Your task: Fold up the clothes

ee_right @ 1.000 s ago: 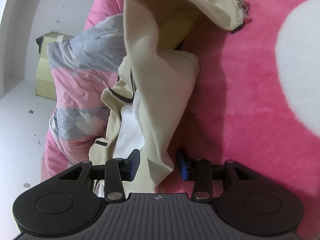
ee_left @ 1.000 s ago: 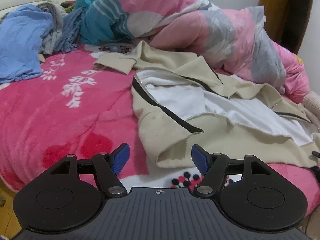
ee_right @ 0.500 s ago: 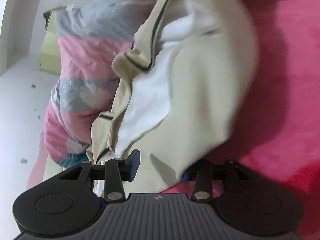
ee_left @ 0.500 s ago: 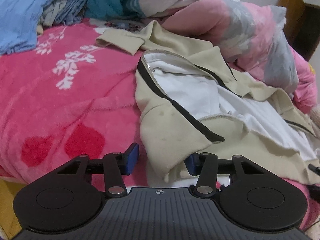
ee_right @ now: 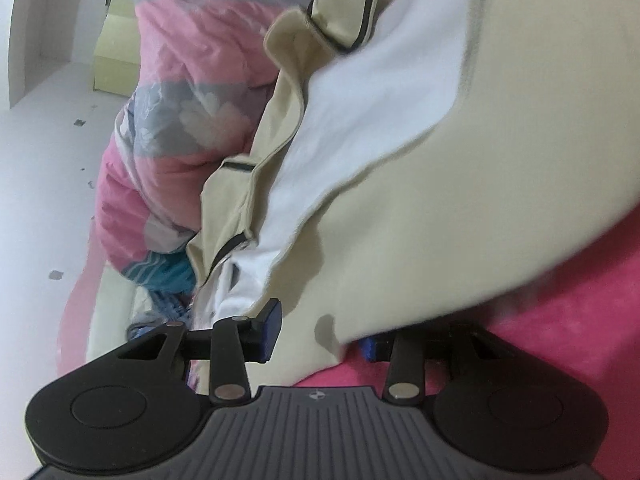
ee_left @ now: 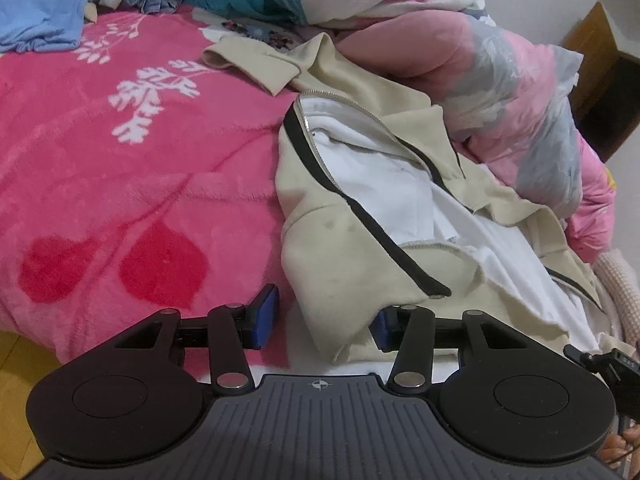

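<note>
The cream zip jacket (ee_left: 360, 216) lies on the pink bed blanket (ee_left: 120, 168), spread open with its white lining upward and its zipper edges parted. One sleeve (ee_left: 252, 66) extends from the jacket's upper edge toward the blue garments (ee_left: 40, 8) piled at the far end of the bed. The bundled pink-and-grey quilt (ee_left: 500, 92) presses against the jacket's far side.

Left tongs (ee_left: 324, 320): pads apart, with the jacket's near hem corner between them. The pads do not clamp the fabric.

Right tongs (ee_right: 320, 338): pads apart. A jacket edge (ee_right: 400, 240) droops between them; the far pad is partly hidden under the cloth, and no grip on the fabric is visible.

Task status, as a judgement: the jacket is not folded. It is open, creased and uneven, with no aligned edges. Both tongs are positioned at the hem. The jacket still needs flattening, its sleeves brought in and its body doubled over. The blue garments beyond the jacket are also loose and unfolded.
</note>
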`<action>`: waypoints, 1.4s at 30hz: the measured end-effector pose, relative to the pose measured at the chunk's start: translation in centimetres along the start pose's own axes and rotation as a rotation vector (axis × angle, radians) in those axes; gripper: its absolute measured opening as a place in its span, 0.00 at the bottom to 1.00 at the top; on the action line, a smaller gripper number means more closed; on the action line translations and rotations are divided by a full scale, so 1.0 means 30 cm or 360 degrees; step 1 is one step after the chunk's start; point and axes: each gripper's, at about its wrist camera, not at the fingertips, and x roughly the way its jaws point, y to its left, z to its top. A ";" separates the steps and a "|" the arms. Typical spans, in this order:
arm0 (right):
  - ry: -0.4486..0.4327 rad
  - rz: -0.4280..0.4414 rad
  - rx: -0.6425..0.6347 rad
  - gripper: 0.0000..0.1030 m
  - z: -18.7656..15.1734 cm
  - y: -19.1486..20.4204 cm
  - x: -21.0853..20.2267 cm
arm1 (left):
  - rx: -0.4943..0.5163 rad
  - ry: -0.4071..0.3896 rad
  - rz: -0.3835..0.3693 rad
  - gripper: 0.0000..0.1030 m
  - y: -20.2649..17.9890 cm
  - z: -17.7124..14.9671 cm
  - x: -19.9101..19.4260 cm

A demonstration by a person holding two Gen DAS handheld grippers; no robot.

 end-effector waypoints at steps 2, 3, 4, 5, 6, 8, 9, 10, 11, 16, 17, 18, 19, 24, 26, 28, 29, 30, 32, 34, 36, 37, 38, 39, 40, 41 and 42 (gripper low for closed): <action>-0.0009 -0.0037 -0.0025 0.31 -0.010 0.012 0.023 | -0.0001 -0.0005 -0.0015 0.30 -0.002 -0.004 0.006; -0.0020 -0.0058 -0.0043 0.21 -0.015 0.019 0.032 | -0.0004 -0.0009 -0.0031 0.22 -0.003 -0.005 0.006; -0.0029 -0.0078 -0.0057 0.12 -0.018 0.024 0.040 | -0.0008 -0.0015 -0.0038 0.19 -0.004 -0.006 0.005; -0.0030 -0.0089 -0.0047 0.02 -0.019 0.021 0.045 | -0.0012 -0.0024 -0.0040 0.13 -0.005 -0.008 0.003; -0.0036 -0.0085 -0.0029 0.02 -0.021 0.019 0.041 | -0.0013 -0.0032 -0.0044 0.10 -0.007 -0.009 -0.003; -0.0057 -0.0075 -0.0046 0.02 -0.026 0.032 0.021 | -0.0009 -0.0049 -0.0054 0.09 -0.012 -0.010 -0.020; -0.0070 -0.0071 -0.0074 0.02 -0.030 0.046 0.004 | -0.0005 -0.0054 -0.0066 0.08 -0.014 -0.011 -0.030; -0.0083 -0.0070 -0.0101 0.02 -0.031 0.062 -0.018 | -0.0003 -0.0055 -0.0082 0.08 -0.017 -0.011 -0.043; -0.0094 -0.0063 -0.0121 0.02 -0.029 0.077 -0.045 | 0.0001 -0.0053 -0.0107 0.07 -0.023 -0.014 -0.059; -0.0109 -0.0034 -0.0169 0.02 -0.021 0.123 -0.175 | 0.0034 -0.0005 -0.0203 0.07 -0.061 -0.049 -0.135; -0.0099 -0.0043 -0.0177 0.02 -0.024 0.125 -0.191 | 0.0038 0.0009 -0.0201 0.07 -0.062 -0.057 -0.140; -0.0089 -0.0059 -0.0176 0.02 -0.029 0.116 -0.196 | 0.0041 0.0026 -0.0193 0.07 -0.059 -0.066 -0.138; -0.0079 -0.0075 -0.0175 0.02 -0.034 0.106 -0.201 | 0.0044 0.0043 -0.0185 0.07 -0.055 -0.075 -0.137; -0.0024 -0.0162 -0.0144 0.03 -0.044 0.025 -0.166 | 0.0025 0.0133 -0.0149 0.11 -0.030 -0.110 -0.111; 0.0012 -0.0182 -0.0120 0.05 -0.044 0.001 -0.150 | -0.0004 0.0173 -0.0151 0.15 -0.014 -0.112 -0.100; 0.0029 -0.0178 -0.0109 0.07 -0.042 -0.012 -0.152 | -0.0011 0.0133 -0.0144 0.18 0.001 -0.096 -0.132; 0.0034 -0.0185 -0.0130 0.13 -0.039 -0.009 -0.166 | -0.0015 0.0102 -0.0139 0.24 0.009 -0.087 -0.153; 0.0038 -0.0193 -0.0153 0.18 -0.037 -0.006 -0.181 | -0.0019 0.0070 -0.0133 0.31 0.016 -0.078 -0.174; 0.0030 -0.0214 -0.0208 0.23 -0.042 -0.003 -0.228 | -0.0027 0.0008 -0.0123 0.35 0.032 -0.060 -0.215; 0.0013 -0.0239 -0.0260 0.27 -0.052 -0.001 -0.280 | -0.0034 -0.0055 -0.0113 0.35 0.047 -0.042 -0.256; -0.0013 -0.0270 -0.0313 0.27 -0.063 0.002 -0.330 | -0.0042 -0.0118 -0.0103 0.35 0.062 -0.024 -0.297; -0.0025 -0.0282 -0.0338 0.27 -0.068 0.004 -0.353 | -0.0046 -0.0149 -0.0098 0.35 0.070 -0.015 -0.318; -0.0032 -0.0281 -0.0362 0.27 -0.072 0.009 -0.375 | -0.0035 -0.0183 -0.0087 0.35 0.066 0.001 -0.331; -0.0043 -0.0268 -0.0398 0.27 -0.073 0.022 -0.397 | -0.0014 -0.0219 -0.0071 0.35 0.055 0.021 -0.339; -0.0053 -0.0254 -0.0435 0.27 -0.073 0.035 -0.419 | 0.0005 -0.0251 -0.0057 0.35 0.043 0.042 -0.342; -0.0061 -0.0242 -0.0472 0.27 -0.073 0.049 -0.440 | 0.0024 -0.0281 -0.0049 0.36 0.025 0.065 -0.339; -0.0062 -0.0241 -0.0517 0.27 -0.070 0.071 -0.459 | 0.0044 -0.0310 -0.0045 0.36 0.005 0.088 -0.333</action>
